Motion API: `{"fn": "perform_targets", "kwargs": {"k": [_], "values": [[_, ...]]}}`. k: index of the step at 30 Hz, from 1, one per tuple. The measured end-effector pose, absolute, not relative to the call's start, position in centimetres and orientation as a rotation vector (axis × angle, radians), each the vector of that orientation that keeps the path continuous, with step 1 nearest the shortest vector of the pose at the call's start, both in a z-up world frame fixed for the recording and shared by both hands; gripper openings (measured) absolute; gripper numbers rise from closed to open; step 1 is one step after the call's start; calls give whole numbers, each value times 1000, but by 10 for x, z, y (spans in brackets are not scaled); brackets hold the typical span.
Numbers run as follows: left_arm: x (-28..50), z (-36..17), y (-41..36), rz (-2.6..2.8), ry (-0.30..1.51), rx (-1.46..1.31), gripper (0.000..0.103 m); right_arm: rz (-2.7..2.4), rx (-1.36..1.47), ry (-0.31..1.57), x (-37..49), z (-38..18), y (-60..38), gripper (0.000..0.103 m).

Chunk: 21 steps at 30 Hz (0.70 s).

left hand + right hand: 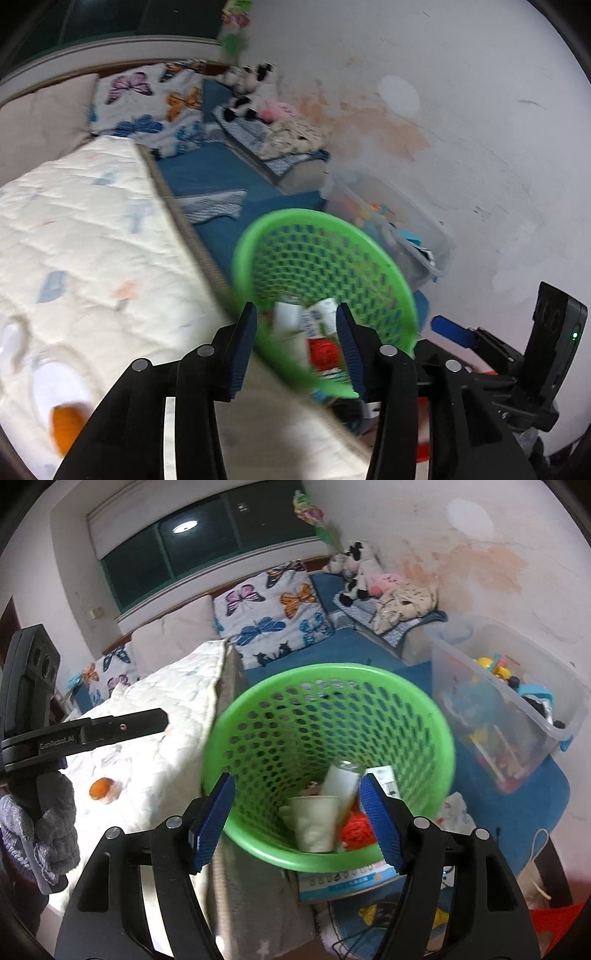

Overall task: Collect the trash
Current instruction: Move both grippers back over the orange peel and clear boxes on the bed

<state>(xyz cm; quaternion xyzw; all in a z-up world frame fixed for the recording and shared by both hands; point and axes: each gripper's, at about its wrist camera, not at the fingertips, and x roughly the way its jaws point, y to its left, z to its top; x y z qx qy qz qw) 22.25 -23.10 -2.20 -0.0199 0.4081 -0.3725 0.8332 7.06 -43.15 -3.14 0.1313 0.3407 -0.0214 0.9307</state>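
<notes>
A green mesh basket (406, 709) stands beside the bed; its rim is blurred in the left wrist view (332, 221). Inside lie a white paper cup (317, 823), a red crumpled wad (356, 830), a white tube (341, 779) and a small carton (384, 779). My right gripper (297, 812) hangs open over the near rim, pressing on nothing. My left gripper (295, 332) is also open above the basket's left edge, nothing between its pads. An orange item (101, 788) in clear wrapping lies on the quilt, also low in the left wrist view (66, 424).
A white quilted bed (155, 738) borders the basket's left. A clear plastic bin of toys (517, 709) stands right, on a blue mat (509, 812). A printed box (343, 882) lies under the basket. Butterfly pillows (273, 613) and plush toys (354, 568) sit behind. A gloved hand (55, 812) holds the left gripper.
</notes>
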Motion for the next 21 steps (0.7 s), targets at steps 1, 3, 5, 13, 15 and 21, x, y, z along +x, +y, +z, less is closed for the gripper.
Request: {"fn": "perform_targets", "kwargs": {"k": [1, 3, 5, 13, 15, 21], "values": [[223, -22, -222, -773, 860, -44, 45, -32, 265, 699, 73, -31, -426, 71], [223, -21, -198, -727, 846, -39, 51, -6, 256, 703, 77, -30, -415, 71], [224, -21, -180, -687, 836, -32, 52, 17, 244, 703, 82, -28, -403, 71], [229, -22, -91, -526, 801, -5, 61, 137, 204, 720, 106, -23, -345, 71], [231, -23, -73, -491, 795, 4, 62, 163, 192, 725, 111, -22, -332, 71], [245, -33, -14, -415, 814, 25, 71, 253, 150, 745, 125, -21, -287, 71]]}}
